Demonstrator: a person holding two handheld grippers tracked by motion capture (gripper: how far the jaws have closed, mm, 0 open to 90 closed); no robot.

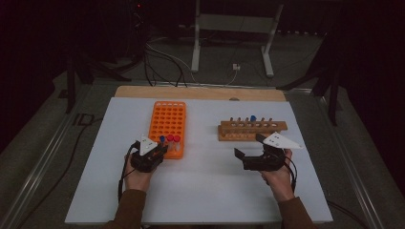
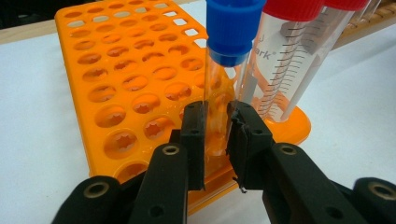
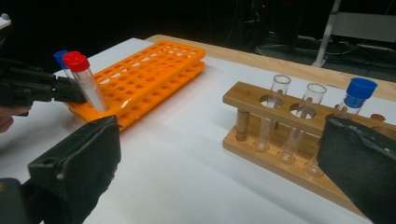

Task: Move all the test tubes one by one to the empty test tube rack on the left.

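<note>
An orange tube rack (image 1: 167, 121) lies left of centre on the white mat. At its near right corner stand a blue-capped clear tube (image 2: 232, 32) and two red-capped tubes (image 2: 289, 51). My left gripper (image 2: 216, 119) is shut on the blue-capped tube's clear body, just above the orange rack (image 2: 126, 79); from above the left gripper (image 1: 161, 147) sits at that corner. A wooden rack (image 1: 253, 130) at the right holds clear tubes (image 3: 275, 112) and one blue-capped tube (image 3: 357, 93). In front of it my right gripper (image 1: 249, 147) stands wide open, jaws apart on both sides of the right gripper view (image 3: 219, 161).
The white mat (image 1: 200, 191) covers a wooden table whose far edge (image 1: 200, 92) shows behind the racks. Bare mat lies between the two racks and in front of both hands. Cables and metal stand legs (image 1: 196, 43) are on the floor beyond.
</note>
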